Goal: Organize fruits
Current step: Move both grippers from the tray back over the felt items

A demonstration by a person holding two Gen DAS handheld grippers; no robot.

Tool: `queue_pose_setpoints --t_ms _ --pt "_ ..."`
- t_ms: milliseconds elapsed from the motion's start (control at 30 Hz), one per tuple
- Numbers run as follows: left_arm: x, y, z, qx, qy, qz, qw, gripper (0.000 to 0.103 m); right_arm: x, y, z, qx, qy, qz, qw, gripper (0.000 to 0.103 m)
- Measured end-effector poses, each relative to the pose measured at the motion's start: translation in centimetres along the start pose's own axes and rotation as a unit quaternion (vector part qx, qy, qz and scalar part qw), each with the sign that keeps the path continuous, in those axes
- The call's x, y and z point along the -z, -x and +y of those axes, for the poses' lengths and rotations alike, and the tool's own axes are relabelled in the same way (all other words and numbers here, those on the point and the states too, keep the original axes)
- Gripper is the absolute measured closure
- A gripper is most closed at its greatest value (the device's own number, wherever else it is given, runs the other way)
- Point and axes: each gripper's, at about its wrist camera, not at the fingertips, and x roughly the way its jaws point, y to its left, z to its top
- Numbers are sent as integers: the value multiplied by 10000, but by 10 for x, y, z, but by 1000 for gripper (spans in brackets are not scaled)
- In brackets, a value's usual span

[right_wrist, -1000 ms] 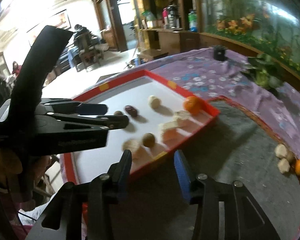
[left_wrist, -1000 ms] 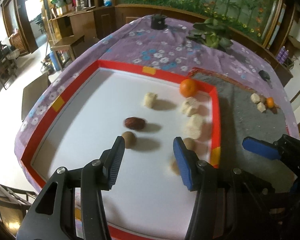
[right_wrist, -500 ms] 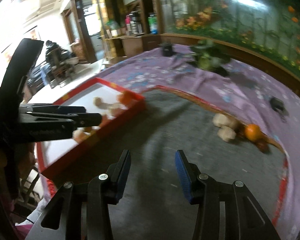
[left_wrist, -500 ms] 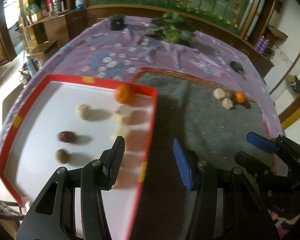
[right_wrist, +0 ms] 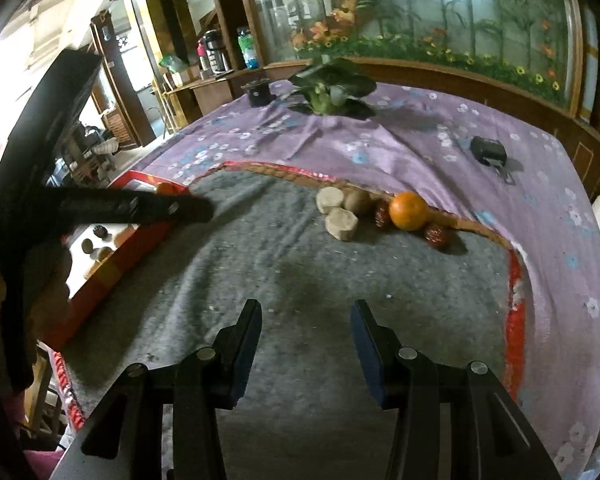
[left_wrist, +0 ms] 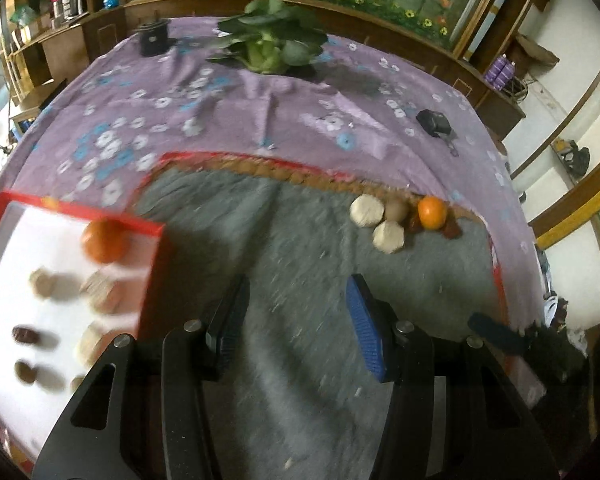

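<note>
We hold both grippers, left and right, spread and empty over the grey mat, short of the orange.

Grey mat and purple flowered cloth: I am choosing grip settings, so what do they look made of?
The grey mat looks like matte felt: fuzzy, flecked, faintly rumpled. The purple flowered cloth looks like thin woven fabric with a slight sheen, judging by its creases; the fibre is unclear.

Left hand-held gripper jaws apart, empty, right hand-held gripper likewise
</note>
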Motion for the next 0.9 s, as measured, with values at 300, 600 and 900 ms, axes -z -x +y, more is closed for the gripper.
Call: queue_pose_setpoints --t_ms 300,600,900 --pt "-51 -53 -20 -303 280 136 9991 53 -3 -3 -19 -57 -30 4 10000 58" --pt "-67 -88 -43 -820 -179 241 9962 53 -3 -9 -27 -170 -58 27 9998 58" --pt "-37 -62 -23 -800 -466 432 9948 52 -9 -11 -28 -189 9 35 9998 57"
